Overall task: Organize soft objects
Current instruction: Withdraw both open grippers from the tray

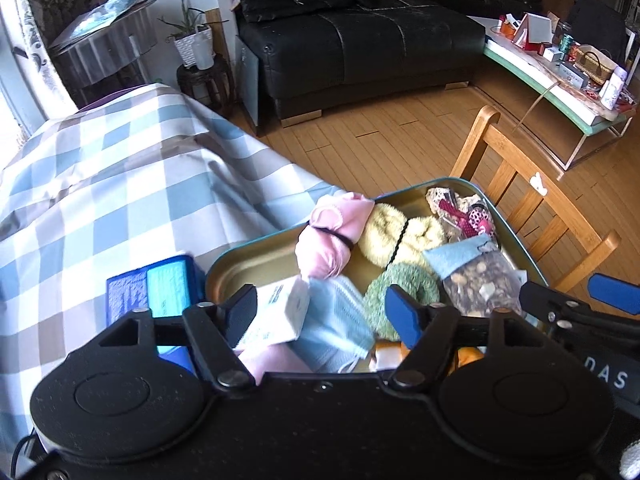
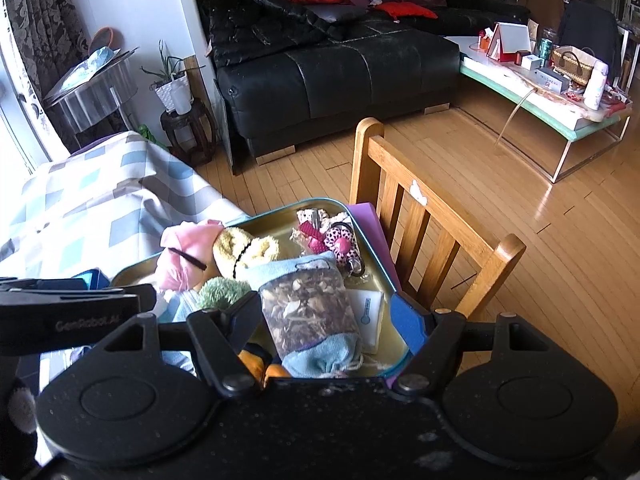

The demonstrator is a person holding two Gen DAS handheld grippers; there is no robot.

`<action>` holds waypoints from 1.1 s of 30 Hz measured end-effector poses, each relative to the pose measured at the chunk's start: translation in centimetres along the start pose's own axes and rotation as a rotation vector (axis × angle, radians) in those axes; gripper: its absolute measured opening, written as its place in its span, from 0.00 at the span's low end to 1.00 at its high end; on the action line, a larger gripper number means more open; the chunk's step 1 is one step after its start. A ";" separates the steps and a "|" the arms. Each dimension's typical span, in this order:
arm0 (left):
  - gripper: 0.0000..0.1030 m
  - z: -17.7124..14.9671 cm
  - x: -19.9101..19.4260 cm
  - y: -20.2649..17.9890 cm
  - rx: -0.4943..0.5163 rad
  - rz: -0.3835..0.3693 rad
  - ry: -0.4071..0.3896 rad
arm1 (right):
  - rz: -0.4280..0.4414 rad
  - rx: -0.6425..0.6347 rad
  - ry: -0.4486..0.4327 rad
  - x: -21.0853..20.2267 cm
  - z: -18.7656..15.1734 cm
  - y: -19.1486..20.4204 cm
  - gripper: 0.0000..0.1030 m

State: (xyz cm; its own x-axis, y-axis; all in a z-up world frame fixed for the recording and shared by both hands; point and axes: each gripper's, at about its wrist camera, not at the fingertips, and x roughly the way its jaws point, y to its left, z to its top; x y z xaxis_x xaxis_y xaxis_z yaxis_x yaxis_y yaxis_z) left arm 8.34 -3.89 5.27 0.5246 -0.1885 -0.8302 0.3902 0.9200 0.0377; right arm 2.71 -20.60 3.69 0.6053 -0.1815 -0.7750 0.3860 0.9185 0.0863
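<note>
Fuzzy scrunchies [image 1: 402, 236] in metal tin [image 1: 256, 254]

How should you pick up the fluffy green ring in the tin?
Pinch the green ring on its far arc, coming from above with one finger through the hole. It lies flat in the tin, and that arc looks clear. The blue mask crowds its left side and the dried-bits pouch its right, so a side approach would probably bump them.

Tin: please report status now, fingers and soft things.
Left gripper open over mask. Right gripper fingers either side of pouch; grip unclear. Tin crowded; nothing blocking.
</note>
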 end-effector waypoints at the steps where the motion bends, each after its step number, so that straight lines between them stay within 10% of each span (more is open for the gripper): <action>1: 0.69 -0.2 -0.3 0.1 -0.004 0.011 -0.005 | -0.006 -0.010 -0.001 -0.2 -0.1 0.1 0.69; 33: 0.75 -7.6 -6.2 5.9 -0.195 0.127 -0.004 | -0.058 -0.317 -0.011 -4.1 -5.2 6.4 0.71</action>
State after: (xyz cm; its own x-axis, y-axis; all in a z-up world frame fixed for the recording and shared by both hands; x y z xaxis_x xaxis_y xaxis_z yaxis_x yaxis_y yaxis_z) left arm 1.61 5.32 6.39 0.5636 -0.0684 -0.8232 0.1678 0.9853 0.0331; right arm -0.92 -12.17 4.18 0.5964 -0.2392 -0.7662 0.1852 0.9698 -0.1586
